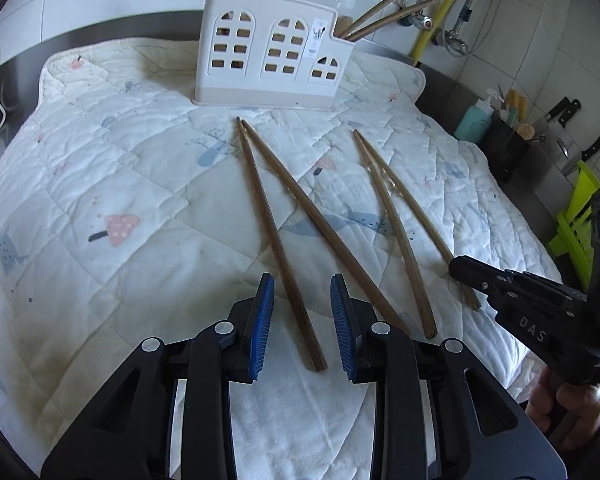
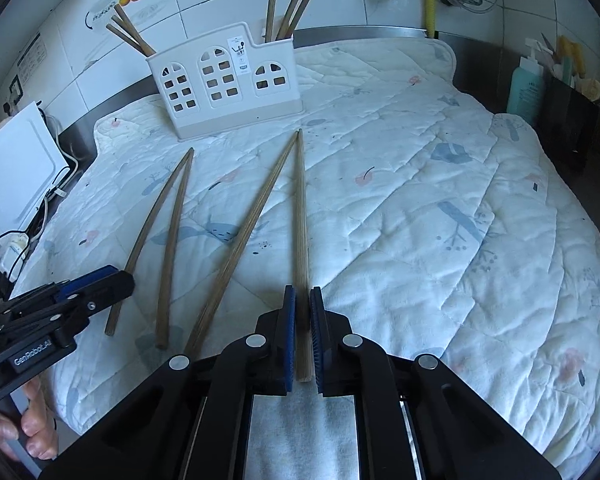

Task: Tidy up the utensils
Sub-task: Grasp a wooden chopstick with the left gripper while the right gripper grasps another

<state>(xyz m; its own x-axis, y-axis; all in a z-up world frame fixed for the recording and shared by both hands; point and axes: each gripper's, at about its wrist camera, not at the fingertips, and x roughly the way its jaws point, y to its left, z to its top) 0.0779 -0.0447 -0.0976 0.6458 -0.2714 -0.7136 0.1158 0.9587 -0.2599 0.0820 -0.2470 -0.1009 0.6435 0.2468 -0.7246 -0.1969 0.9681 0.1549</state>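
Several brown chopsticks lie on a quilted white mat (image 1: pixel 100 168) in front of a white house-shaped utensil holder (image 1: pixel 268 52), which has chopsticks standing in its end compartments. My left gripper (image 1: pixel 302 292) is open, its jaws either side of the near end of the leftmost chopstick (image 1: pixel 276 240). My right gripper (image 2: pixel 302 300) is shut on the rightmost chopstick (image 2: pixel 301 216), which still lies on the mat. The right gripper also shows in the left wrist view (image 1: pixel 466 270), over that chopstick's near end. The holder shows in the right wrist view (image 2: pixel 224 84).
A steel counter rim and tiled wall run behind the mat. At the right stand a teal bottle (image 1: pixel 474 118), a dark organiser box, knives (image 1: pixel 564 112) and a green rack (image 1: pixel 576 216). A white appliance (image 2: pixel 16 168) with cables sits at the left.
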